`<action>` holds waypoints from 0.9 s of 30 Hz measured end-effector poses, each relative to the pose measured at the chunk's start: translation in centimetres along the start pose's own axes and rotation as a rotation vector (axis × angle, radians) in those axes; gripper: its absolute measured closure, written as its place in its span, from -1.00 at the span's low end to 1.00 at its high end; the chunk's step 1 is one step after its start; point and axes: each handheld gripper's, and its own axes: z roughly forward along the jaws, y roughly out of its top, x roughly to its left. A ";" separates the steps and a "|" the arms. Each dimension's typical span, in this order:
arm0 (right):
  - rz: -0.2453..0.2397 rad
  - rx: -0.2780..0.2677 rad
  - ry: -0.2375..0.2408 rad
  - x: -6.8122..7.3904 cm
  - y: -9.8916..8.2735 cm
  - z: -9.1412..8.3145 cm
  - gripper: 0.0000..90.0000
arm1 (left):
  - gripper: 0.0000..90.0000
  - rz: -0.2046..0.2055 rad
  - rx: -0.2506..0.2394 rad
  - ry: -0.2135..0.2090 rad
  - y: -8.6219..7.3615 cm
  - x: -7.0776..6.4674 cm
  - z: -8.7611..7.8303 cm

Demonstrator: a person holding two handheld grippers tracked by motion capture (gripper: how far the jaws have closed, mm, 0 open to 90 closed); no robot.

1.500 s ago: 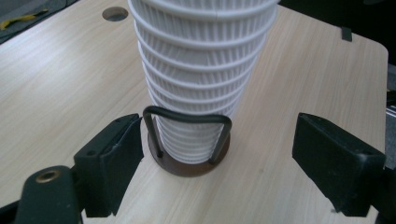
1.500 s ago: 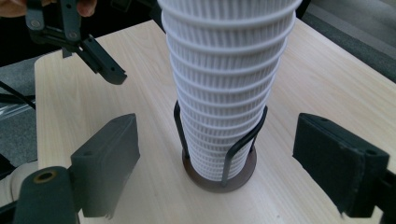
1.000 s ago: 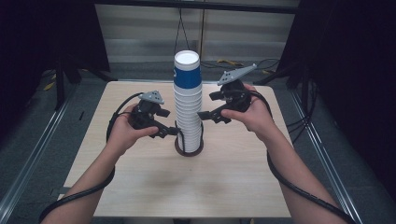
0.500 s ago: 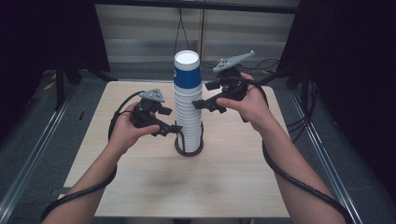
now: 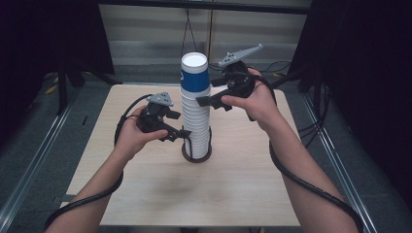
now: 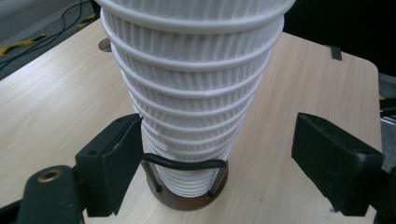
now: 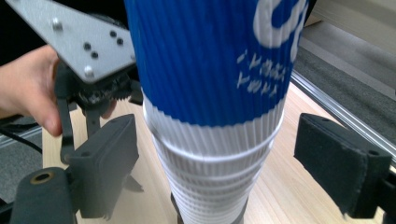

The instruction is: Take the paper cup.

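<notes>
In the left gripper view the stack of paper cups [image 6: 194, 93] is cut off by the top edge of the frame, so its upper part is not visible there. In the right gripper view the foot of the stack is cut off at the bottom edge and the white print on the blue top cup [image 7: 210, 56] is blurred and unreadable. In the high view the jaw tips of both grippers lie close against the stack and are hard to separate from it.

The stack stands upright at the centre of the wooden table [image 5: 145, 194], seated in a round brown base [image 5: 196, 154] with a black wire loop [image 6: 184, 164] around its lowest cups. Dark curtains fill the upper left and upper right of the high view; metal rails run along both sides of the table, and cables lie on the floor at upper right.

The left gripper [image 5: 177, 134] is held low, left of centre, pointing right at the lower cups. Its jaws stand apart, one on each side of the stack just above the base; whether the left-hand jaw touches the cups cannot be told.

The right gripper [image 5: 204, 101] is held higher, right of centre, pointing left at the band below the blue cup. Its jaws stand apart on either side, clamped on nothing
</notes>
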 end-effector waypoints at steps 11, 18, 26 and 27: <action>0.005 -0.015 -0.009 0.0 1.2 0.7 -0.73 | -0.63 0.003 0.008 0.003 -0.1 -0.1 0.4; 0.013 -0.028 -0.010 0.4 2.1 1.8 -0.73 | -0.61 0.007 -0.007 0.012 -0.1 -0.1 0.4; 0.010 -0.017 -0.033 0.7 2.6 2.4 -0.70 | -0.59 0.026 -0.019 0.019 0.1 -0.3 0.4; 0.011 -0.017 -0.036 0.7 2.6 2.3 -0.66 | -0.59 0.034 -0.014 0.024 0.1 -0.3 0.4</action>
